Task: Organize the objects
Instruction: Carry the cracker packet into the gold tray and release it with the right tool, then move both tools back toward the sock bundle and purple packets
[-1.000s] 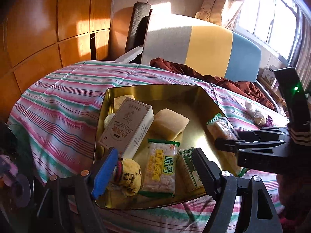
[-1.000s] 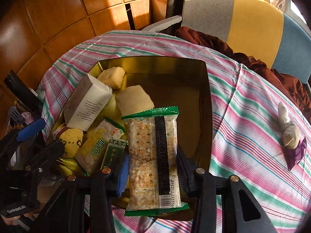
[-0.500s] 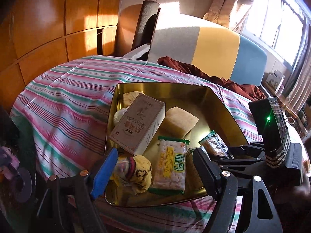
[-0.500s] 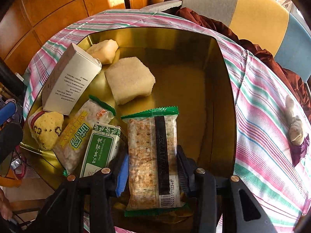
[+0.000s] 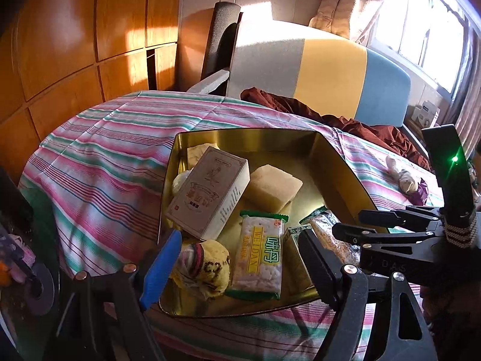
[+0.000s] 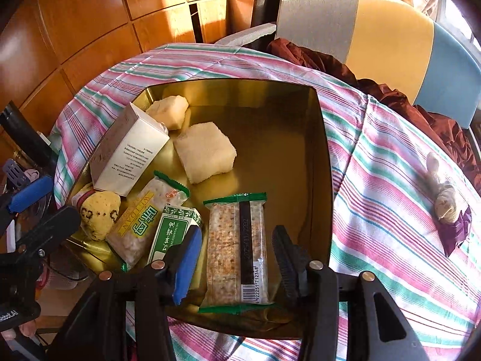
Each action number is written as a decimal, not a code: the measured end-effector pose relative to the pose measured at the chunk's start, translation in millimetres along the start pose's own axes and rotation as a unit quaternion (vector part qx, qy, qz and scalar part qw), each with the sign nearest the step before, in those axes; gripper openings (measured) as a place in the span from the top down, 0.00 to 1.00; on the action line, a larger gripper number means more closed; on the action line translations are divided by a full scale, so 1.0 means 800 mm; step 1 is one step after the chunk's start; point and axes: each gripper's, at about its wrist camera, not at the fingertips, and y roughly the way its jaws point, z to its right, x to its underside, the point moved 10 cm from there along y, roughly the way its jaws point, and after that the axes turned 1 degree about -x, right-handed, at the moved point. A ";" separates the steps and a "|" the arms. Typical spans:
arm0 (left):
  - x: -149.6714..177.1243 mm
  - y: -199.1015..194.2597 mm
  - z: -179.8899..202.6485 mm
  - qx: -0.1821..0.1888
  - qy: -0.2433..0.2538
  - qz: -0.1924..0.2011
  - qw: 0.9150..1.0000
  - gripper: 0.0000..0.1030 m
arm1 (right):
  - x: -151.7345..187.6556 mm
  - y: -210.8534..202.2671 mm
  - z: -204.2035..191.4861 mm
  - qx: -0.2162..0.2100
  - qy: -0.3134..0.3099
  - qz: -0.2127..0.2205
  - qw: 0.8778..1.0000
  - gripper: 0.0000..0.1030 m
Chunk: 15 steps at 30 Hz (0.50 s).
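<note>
A gold tin tray [image 6: 318, 162] on a striped tablecloth holds a beige box [image 6: 129, 153], two pale sponge blocks [image 6: 204, 153], a yellow spotted pouch [image 6: 99, 213], a yellow-label cracker pack [image 6: 144, 222], a green box [image 6: 171, 231] and a clear cracker pack [image 6: 237, 249]. My right gripper [image 6: 234, 264] is open, its fingers on either side of the clear cracker pack lying in the tray. My left gripper [image 5: 237, 261] is open and empty at the tray's near edge, above the pouch [image 5: 204, 267]. The right gripper also shows in the left wrist view [image 5: 378, 225].
A small cloth doll [image 6: 445, 192] lies on a purple wrapper on the cloth right of the tray. A striped chair [image 6: 375, 33] with a brown cloth stands behind the table. Wood panels line the left wall.
The right gripper has opened and let go of the clear cracker pack, which now lies in the tray. The right gripper has drawn back. The left gripper stays open.
</note>
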 end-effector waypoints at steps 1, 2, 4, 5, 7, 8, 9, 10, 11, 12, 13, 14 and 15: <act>0.000 -0.001 0.002 0.000 0.002 0.000 1.000 0.22 | 0.000 -0.004 0.004 0.003 0.002 0.003 1.000 0.52; -0.001 -0.001 0.004 0.000 0.004 0.001 1.000 0.22 | -0.001 -0.008 0.009 0.006 0.004 0.006 1.000 0.52; -0.001 -0.002 0.009 0.000 0.011 0.000 1.000 0.21 | -0.001 -0.016 0.021 0.011 0.014 0.012 1.000 0.52; -0.002 -0.003 0.012 0.001 0.014 0.001 1.000 0.21 | -0.001 -0.019 0.029 0.014 0.019 0.014 1.000 0.51; -0.003 -0.003 0.018 0.002 0.021 0.001 1.000 0.21 | 0.000 -0.027 0.047 0.022 0.032 0.019 0.999 0.49; -0.003 -0.004 0.022 0.003 0.024 0.000 1.000 0.21 | 0.000 -0.030 0.056 0.026 0.039 0.021 0.999 0.48; -0.004 -0.004 0.026 0.004 0.027 0.001 1.000 0.21 | 0.002 -0.033 0.067 0.031 0.046 0.023 0.998 0.46; -0.004 -0.005 0.030 0.005 0.031 0.001 1.000 0.21 | 0.003 -0.036 0.078 0.037 0.053 0.025 0.998 0.46; -0.005 -0.005 0.034 0.007 0.036 0.002 0.999 0.21 | 0.004 -0.040 0.089 0.041 0.060 0.026 0.997 0.45; -0.006 -0.006 0.038 0.007 0.040 0.002 0.999 0.21 | 0.005 -0.043 0.101 0.047 0.067 0.027 0.996 0.44; -0.007 -0.006 0.042 0.008 0.044 0.002 0.999 0.21 | 0.007 -0.046 0.112 0.053 0.073 0.028 0.995 0.41; -0.008 -0.006 0.047 0.010 0.048 0.002 0.999 0.21 | 0.008 -0.049 0.125 0.059 0.080 0.029 0.995 0.39; -0.009 -0.005 0.051 0.011 0.052 0.001 0.999 0.21 | 0.010 -0.052 0.137 0.065 0.085 0.029 0.994 0.35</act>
